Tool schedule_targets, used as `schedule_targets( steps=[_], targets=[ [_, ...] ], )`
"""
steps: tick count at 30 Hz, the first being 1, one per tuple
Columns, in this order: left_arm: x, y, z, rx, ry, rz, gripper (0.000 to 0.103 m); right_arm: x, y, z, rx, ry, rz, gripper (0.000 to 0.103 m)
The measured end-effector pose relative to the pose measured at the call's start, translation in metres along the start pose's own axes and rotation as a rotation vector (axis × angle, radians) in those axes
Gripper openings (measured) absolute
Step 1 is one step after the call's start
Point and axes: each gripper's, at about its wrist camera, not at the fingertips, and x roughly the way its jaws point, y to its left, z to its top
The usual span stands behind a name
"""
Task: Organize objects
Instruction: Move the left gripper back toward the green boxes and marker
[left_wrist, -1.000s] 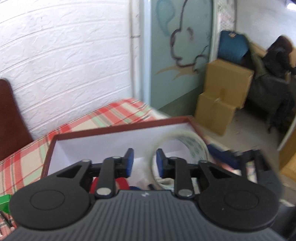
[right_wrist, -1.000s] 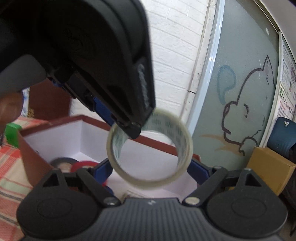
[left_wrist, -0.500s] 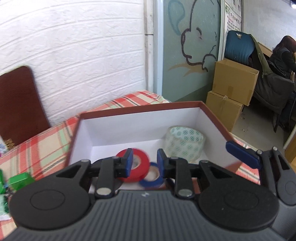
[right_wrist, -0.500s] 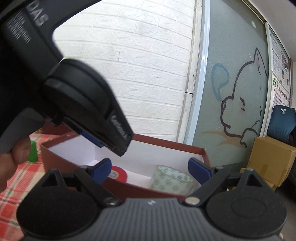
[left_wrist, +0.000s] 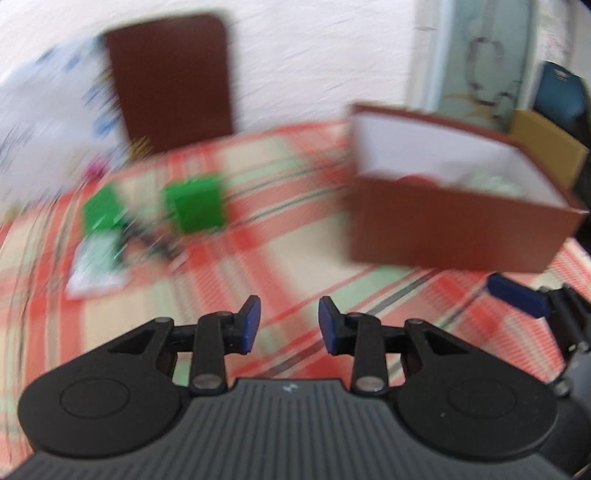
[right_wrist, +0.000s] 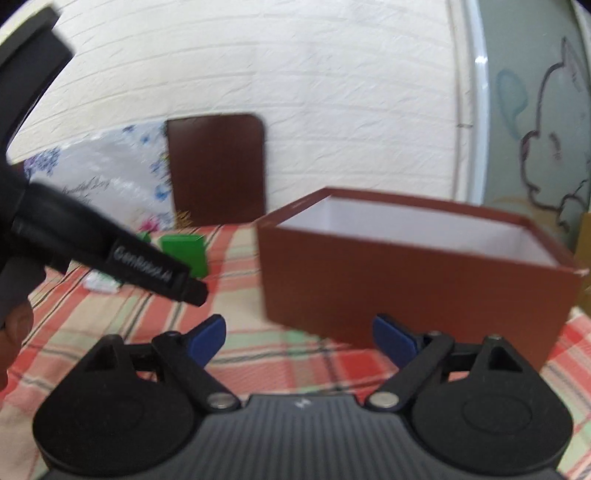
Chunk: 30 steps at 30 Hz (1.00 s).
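The open brown box (left_wrist: 454, 225) with white inside stands right of the left claw, 2 green blocks (left_wrist: 195, 208) lie far left.

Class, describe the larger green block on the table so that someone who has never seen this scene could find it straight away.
Start at the brown open-topped box on the red-checked tablecloth. Look left across the cloth, towards the dark brown board leaning on the white wall: a few green things lie there. The larger green block is the one nearest the box, squarer and bigger than the smaller green piece beyond it.
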Motion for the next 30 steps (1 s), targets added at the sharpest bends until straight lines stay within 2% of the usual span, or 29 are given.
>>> schedule_targets(
  steps=[4, 8, 11, 12, 13, 15, 19, 24, 25, 27, 30],
  targets=[
    [-0.001, 0.063, -0.024, -0.103, 0.024, 0.094, 0.037, 0.021, 0.035, -0.002, -0.044, 0.082, 0.083, 0.085],
    [0.000, 0.126, -0.048, -0.190, 0.035, 0.241, 0.037, 0.041, 0.074, 0.005, -0.112, 0.133, 0.173, 0.079],
    [-0.008, 0.167, -0.062, -0.252, -0.019, 0.313, 0.038, 0.057, 0.103, 0.017, -0.130, 0.159, 0.261, 0.076],
    [-0.009, 0.176, -0.065, -0.256, -0.028, 0.352, 0.041, 0.064, 0.112, 0.022, -0.130, 0.163, 0.288, 0.076],
    [-0.010, 0.184, -0.068, -0.262, -0.043, 0.375, 0.051, 0.073, 0.122, 0.027, -0.130, 0.165, 0.308, 0.076],
    [-0.012, 0.197, -0.077, -0.290, -0.084, 0.371, 0.059, 0.097, 0.141, 0.040, -0.109, 0.170, 0.342, 0.076],
    [-0.014, 0.198, -0.086, -0.295, -0.164, 0.347, 0.060, 0.155, 0.175, 0.066, -0.050, 0.181, 0.317, 0.081],
    [-0.016, 0.197, -0.093, -0.284, -0.186, 0.355, 0.060, 0.213, 0.204, 0.075, -0.055, 0.236, 0.254, 0.079],
    [-0.015, 0.199, -0.094, -0.285, -0.188, 0.354, 0.060, 0.220, 0.207, 0.072, -0.062, 0.249, 0.243, 0.076],
    [-0.016, 0.199, -0.094, -0.285, -0.187, 0.352, 0.060, 0.218, 0.208, 0.067, -0.085, 0.236, 0.212, 0.055],
    [-0.015, 0.202, -0.095, -0.288, -0.188, 0.350, 0.060, 0.200, 0.204, 0.059, -0.111, 0.236, 0.234, 0.048]
  ],
)
